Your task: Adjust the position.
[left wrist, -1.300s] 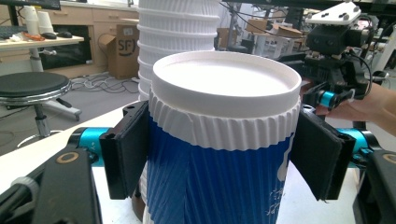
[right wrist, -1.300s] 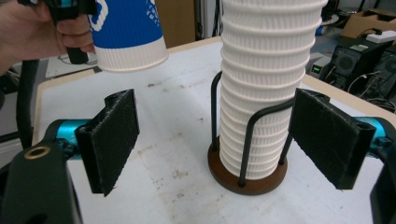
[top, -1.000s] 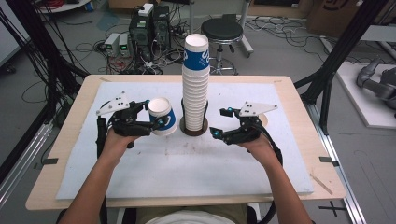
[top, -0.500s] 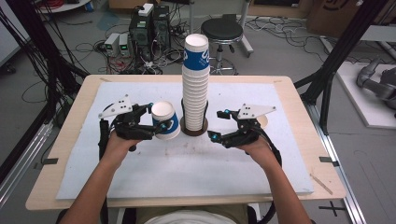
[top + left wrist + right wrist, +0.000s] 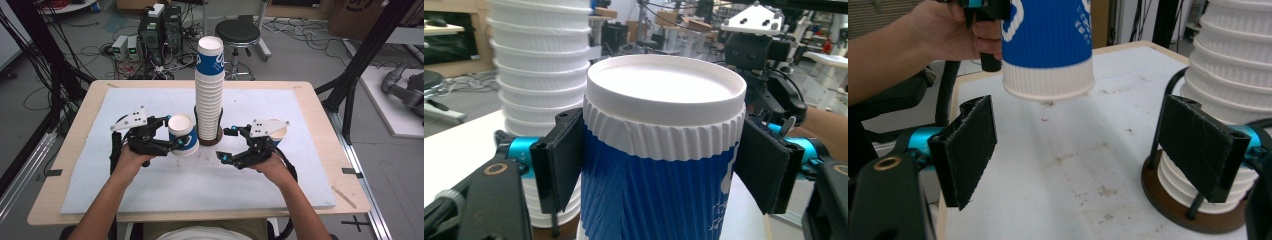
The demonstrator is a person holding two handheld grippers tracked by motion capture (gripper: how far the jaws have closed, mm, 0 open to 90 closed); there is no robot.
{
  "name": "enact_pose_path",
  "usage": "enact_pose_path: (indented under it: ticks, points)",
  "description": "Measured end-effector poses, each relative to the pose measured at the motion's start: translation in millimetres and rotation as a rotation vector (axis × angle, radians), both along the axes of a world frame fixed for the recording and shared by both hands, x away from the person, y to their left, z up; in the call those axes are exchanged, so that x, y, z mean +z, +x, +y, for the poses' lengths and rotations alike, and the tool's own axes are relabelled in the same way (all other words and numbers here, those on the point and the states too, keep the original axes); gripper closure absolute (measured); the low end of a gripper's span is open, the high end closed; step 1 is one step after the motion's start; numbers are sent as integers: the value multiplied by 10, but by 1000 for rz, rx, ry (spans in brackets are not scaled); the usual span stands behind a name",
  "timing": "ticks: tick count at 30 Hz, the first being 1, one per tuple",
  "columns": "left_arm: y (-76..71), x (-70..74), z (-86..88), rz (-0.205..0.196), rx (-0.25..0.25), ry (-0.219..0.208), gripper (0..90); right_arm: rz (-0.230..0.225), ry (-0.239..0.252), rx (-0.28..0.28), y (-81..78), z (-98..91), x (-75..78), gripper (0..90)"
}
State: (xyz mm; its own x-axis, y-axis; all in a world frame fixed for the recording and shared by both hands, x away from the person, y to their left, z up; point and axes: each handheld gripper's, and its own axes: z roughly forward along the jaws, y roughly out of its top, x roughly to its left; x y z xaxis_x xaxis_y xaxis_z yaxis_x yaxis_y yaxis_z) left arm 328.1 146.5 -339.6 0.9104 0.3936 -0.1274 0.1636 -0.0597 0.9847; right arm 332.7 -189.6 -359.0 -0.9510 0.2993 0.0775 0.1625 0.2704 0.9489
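- On the white mat [image 5: 280,185], the tall cup stack [image 5: 209,95] stands in a brown base ring [image 5: 1173,212] that keeps it upright.
- Just left of it, the blue cup [image 5: 183,135] hangs off the mat, clamped by the left gripper [image 5: 172,135] below its rim.
- Right gripper [image 5: 226,144] waits beside the stack, jaws apart and empty, probably to steady it.

ribbed matt paper cup [image 5: 659,165], wood table [image 5: 327,115]
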Motion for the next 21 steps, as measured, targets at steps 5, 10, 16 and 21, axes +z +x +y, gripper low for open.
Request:
enact_pose_path:
  ticks: [5,10,16,21]
  points:
    - [-13,-16,-91,1,-34,17,261,-1,2,30,-17,98,-35,164]
    - [-29,-21,-138,1,-59,14,261,8,18,55,-37,182,-61,164]
    - [-51,-28,-211,4,-90,11,261,4,20,80,-40,245,-86,164]
    - [-72,-44,-296,5,-114,21,261,25,22,95,-34,313,-129,164]
